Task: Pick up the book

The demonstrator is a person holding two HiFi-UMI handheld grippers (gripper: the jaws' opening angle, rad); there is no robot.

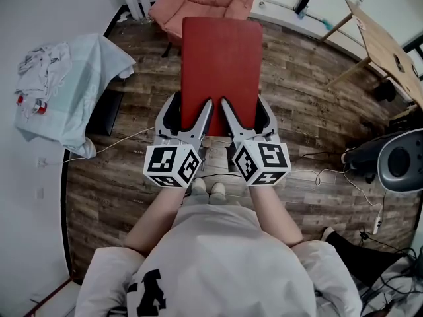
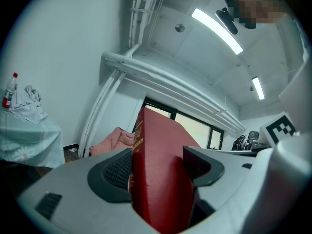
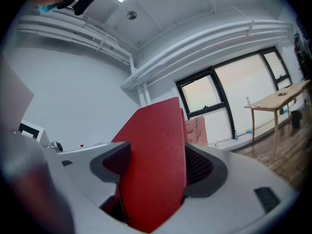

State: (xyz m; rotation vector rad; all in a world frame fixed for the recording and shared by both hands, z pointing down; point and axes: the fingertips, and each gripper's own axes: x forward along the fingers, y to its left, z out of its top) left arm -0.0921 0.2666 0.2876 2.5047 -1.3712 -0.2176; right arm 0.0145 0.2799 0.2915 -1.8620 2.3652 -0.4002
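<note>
Currently: book lifted, held by both grippers

Red book (image 1: 221, 65): in the air, flat above the wooden floor (image 1: 119, 190). Its near edge is pinched by the left gripper (image 1: 188, 114) and right gripper (image 1: 244, 114), both sets of jaws clamped on it. Pick-up looks complete; next, a level, steady hold. Pink armchair (image 1: 205, 2) beyond, cloth-draped stand (image 1: 73, 78) left, cables (image 1: 330, 177) below; none obstructs.

Red hardcover book (image 1: 221, 71) with a plain cover and gold print on the spine, at upper centre of the head view. It is held cover up above the wooden floor (image 1: 310, 91), its near edge clamped in the left gripper (image 1: 193, 104) and right gripper (image 1: 242, 103).
</note>
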